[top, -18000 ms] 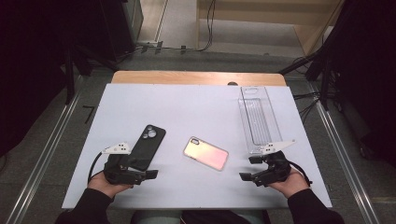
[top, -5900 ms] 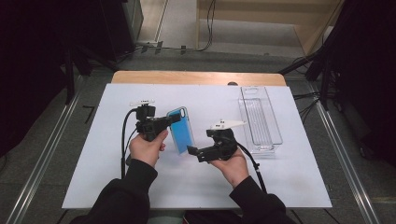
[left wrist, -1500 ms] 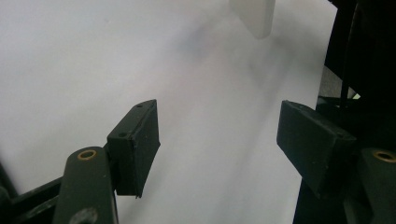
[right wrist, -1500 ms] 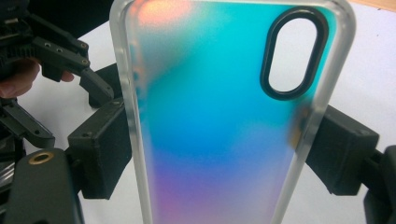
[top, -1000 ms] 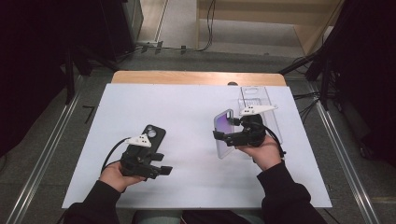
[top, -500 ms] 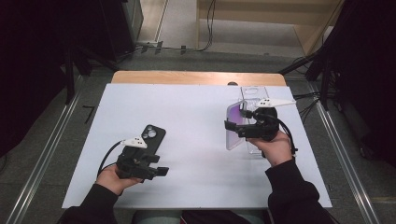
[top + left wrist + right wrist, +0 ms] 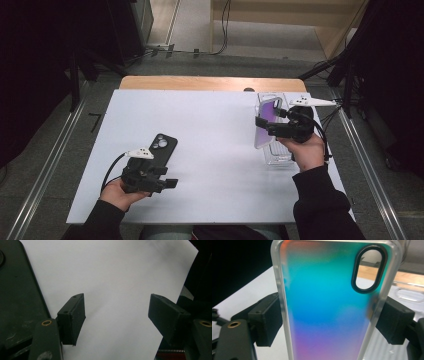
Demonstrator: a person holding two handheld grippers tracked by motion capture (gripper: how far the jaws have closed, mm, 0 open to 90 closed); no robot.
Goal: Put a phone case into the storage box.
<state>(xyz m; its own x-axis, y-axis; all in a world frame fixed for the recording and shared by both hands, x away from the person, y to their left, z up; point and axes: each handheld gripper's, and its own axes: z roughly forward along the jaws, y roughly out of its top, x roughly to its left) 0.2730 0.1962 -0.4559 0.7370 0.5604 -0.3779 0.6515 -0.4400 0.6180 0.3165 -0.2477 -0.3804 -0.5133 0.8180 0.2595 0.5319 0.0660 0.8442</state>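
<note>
My right gripper (image 7: 260, 123) is shut on an iridescent phone case (image 7: 265, 124), held upright over the near part of a clear plastic tray (image 7: 276, 156) at the table's right. In the right gripper view the iridescent phone case (image 7: 329, 302) stands between the two jaws, its camera cut-out at the upper right. A black phone case (image 7: 161, 149) lies flat at the front left of the white table (image 7: 210, 135). My left gripper (image 7: 170, 183) rests low just in front of it, open, with bare white table between its jaws. The black phone case (image 7: 17, 295) lies left of the left gripper (image 7: 120, 315).
A wooden strip (image 7: 210, 83) runs along the table's far edge. Metal rails (image 7: 45, 165) flank the table on both sides. Cables (image 7: 220, 30) lie on the floor beyond. The wide middle of the white sheet is bare.
My right gripper has carried the iridescent case rightward and a little farther away, over the clear tray. My left gripper has drawn back slightly toward the front edge, still open.
</note>
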